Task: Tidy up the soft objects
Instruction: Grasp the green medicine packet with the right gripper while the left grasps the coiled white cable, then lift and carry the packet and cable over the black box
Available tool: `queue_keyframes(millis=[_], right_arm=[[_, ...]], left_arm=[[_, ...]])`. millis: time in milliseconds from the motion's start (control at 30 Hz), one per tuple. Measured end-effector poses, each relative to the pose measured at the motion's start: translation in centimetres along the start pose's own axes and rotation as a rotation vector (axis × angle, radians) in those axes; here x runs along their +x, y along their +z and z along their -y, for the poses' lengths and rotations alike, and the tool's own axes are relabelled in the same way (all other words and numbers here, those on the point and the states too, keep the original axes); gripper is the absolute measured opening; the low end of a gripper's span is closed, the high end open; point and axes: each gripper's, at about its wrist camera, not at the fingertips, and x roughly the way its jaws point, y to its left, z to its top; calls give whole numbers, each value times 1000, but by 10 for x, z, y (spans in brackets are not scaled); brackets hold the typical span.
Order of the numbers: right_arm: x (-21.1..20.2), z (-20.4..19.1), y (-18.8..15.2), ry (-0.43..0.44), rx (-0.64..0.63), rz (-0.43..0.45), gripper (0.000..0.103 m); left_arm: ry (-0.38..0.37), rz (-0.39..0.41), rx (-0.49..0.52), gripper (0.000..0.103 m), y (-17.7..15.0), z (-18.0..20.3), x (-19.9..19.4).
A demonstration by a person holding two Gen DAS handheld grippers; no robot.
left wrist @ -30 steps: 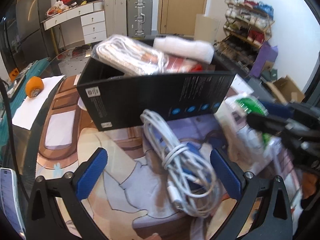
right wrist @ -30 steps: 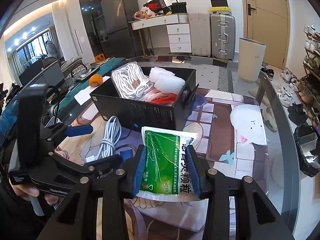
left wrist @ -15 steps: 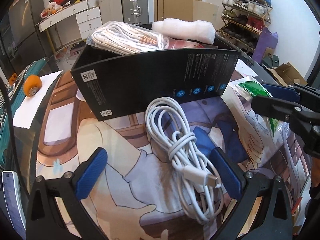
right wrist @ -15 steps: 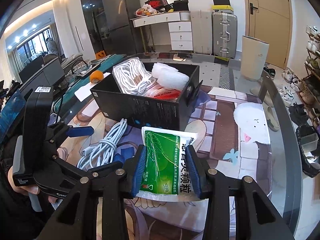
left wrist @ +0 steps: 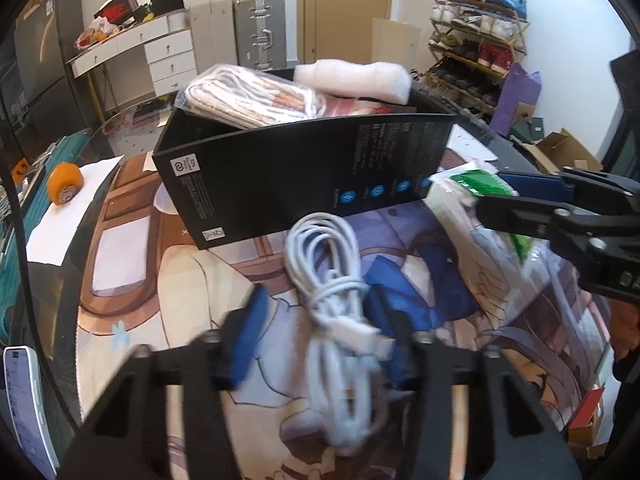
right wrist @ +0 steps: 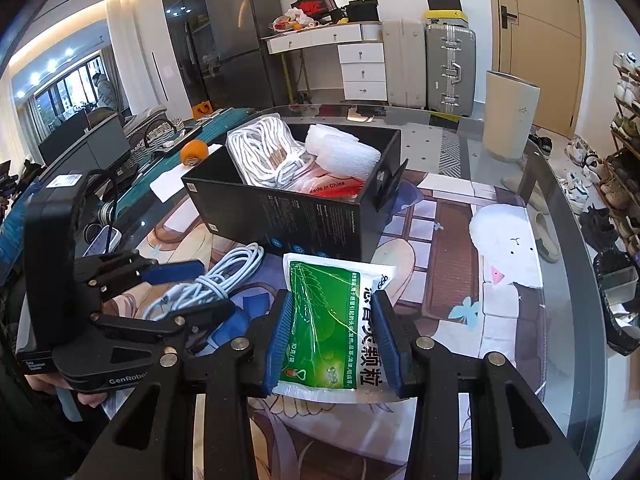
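Note:
A coiled white cable [left wrist: 340, 304] lies on the printed mat in front of a black box [left wrist: 296, 176]. My left gripper [left wrist: 316, 320] is closing around the cable; its blue pads are blurred, with a gap left of the cable. It also shows in the right wrist view [right wrist: 192, 284]. My right gripper [right wrist: 332, 332] is shut on a green and white packet [right wrist: 332, 320], held just in front of the box [right wrist: 296, 220]. The box holds a bagged white rope [right wrist: 264, 152], a white foam roll [right wrist: 344, 152] and a red-printed bag.
An orange roller [left wrist: 64, 188] lies on white paper at the left of the table. A phone [left wrist: 24, 400] lies near the left edge. The glass table rim [right wrist: 560, 200] curves round to the right, with shoes on the floor beyond it.
My left gripper's fingers have moved in from wide open to close around the cable. My right gripper still holds the packet in much the same place.

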Motion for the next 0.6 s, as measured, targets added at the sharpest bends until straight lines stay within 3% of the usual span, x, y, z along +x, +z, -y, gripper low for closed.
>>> queue_keyframes(millis=[33, 167, 600], right_arm=[[0, -1, 0, 1, -3, -2, 40], [1, -2, -1, 4, -10, -3, 40], [-13, -10, 3, 6, -40, 58, 40]], left_arm=[[-16, 1, 1, 28, -1, 0, -1], [-56, 2, 21, 27, -3, 2, -5], [-54, 108, 18, 27, 2, -10, -40]])
